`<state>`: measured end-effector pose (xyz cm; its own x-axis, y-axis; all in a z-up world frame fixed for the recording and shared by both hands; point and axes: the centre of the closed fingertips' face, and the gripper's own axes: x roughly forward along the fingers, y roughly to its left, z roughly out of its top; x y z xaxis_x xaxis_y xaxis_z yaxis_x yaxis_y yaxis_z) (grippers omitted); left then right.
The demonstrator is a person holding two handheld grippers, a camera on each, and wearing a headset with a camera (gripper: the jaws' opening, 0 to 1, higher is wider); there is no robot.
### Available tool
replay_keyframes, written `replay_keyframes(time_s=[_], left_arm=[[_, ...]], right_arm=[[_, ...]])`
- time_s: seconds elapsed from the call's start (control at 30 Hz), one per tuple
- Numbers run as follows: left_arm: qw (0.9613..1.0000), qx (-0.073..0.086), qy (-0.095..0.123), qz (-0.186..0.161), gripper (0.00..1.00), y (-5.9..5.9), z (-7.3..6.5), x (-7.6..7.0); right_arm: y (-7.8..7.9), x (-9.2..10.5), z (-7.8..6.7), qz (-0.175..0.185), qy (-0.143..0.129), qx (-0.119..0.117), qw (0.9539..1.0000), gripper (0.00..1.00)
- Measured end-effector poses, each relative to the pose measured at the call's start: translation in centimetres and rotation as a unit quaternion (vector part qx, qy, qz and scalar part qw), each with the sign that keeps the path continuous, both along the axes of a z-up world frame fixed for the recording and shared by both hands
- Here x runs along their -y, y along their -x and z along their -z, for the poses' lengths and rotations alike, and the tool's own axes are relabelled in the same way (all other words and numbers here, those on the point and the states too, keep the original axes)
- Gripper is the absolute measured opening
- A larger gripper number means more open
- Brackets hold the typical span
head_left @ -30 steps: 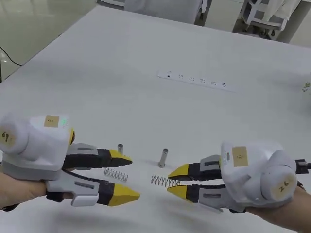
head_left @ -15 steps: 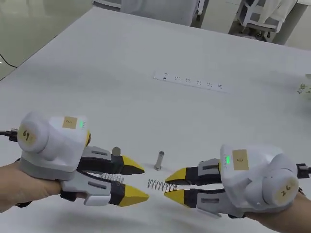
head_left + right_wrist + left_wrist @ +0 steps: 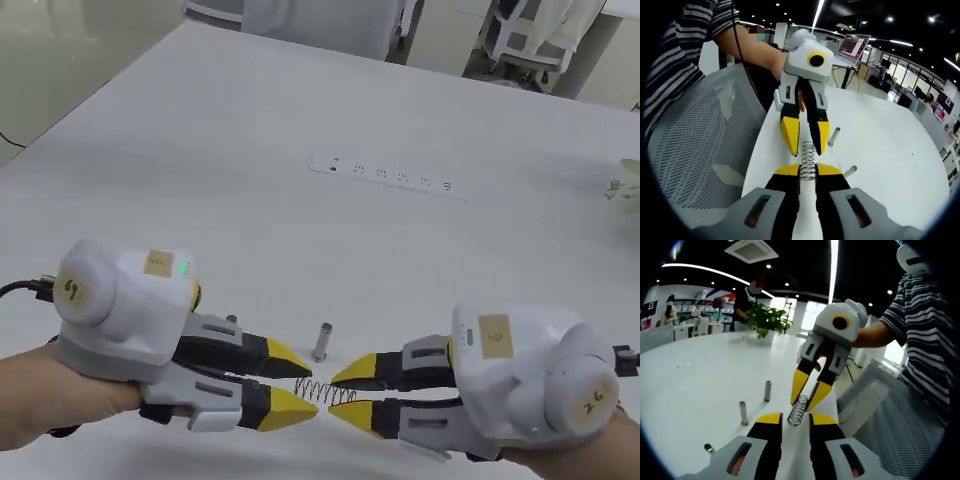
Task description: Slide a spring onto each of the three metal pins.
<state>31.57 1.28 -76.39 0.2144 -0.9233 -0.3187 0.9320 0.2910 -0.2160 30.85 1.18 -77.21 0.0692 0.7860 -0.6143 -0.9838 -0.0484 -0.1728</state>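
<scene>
A thin metal spring (image 3: 318,391) hangs level just above the white table (image 3: 250,130), and my right gripper (image 3: 340,394) is shut on its right end. In the right gripper view the spring (image 3: 808,157) runs out from my right gripper (image 3: 808,170) toward my left gripper (image 3: 807,148). My left gripper (image 3: 303,385) is open, its yellow tips either side of the spring's free end (image 3: 797,411). One short metal pin (image 3: 322,341) stands just behind the tips. A second pin (image 3: 232,320) peeks out behind the left gripper. The left gripper view has three pins (image 3: 767,390), (image 3: 743,412), (image 3: 708,447).
A white power strip (image 3: 385,175) lies mid-table, well beyond the grippers. Chairs (image 3: 540,30) stand past the far edge and a plant (image 3: 625,185) at the right edge. A mesh chair (image 3: 705,150) sits close by the person's body.
My left gripper has moved right toward the right one, and the two sets of tips now nearly meet around the spring. The spring that lay under the left jaws is now hidden.
</scene>
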Motion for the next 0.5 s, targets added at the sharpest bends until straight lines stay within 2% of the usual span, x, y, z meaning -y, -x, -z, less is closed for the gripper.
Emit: replay_keyframes(time_s=[0.1,0.23,0.5], left_arm=[[1.0,0.002,-0.001,0.003,0.12,0.0,0.09,0.18],[1.0,0.002,0.001,0.009,0.06,0.17,0.02,0.35],[0.9999,0.005,0.006,0.011,0.05,0.21,-0.09,0.39]], right_arm=[[0.09,-0.05,-0.04,-0.002,-0.001,-0.001,1.0,0.08],[0.18,-0.17,-0.17,-0.003,-0.002,-0.002,1.0,0.08],[0.14,-0.17,-0.24,0.0,-0.005,-0.005,1.0,0.08]])
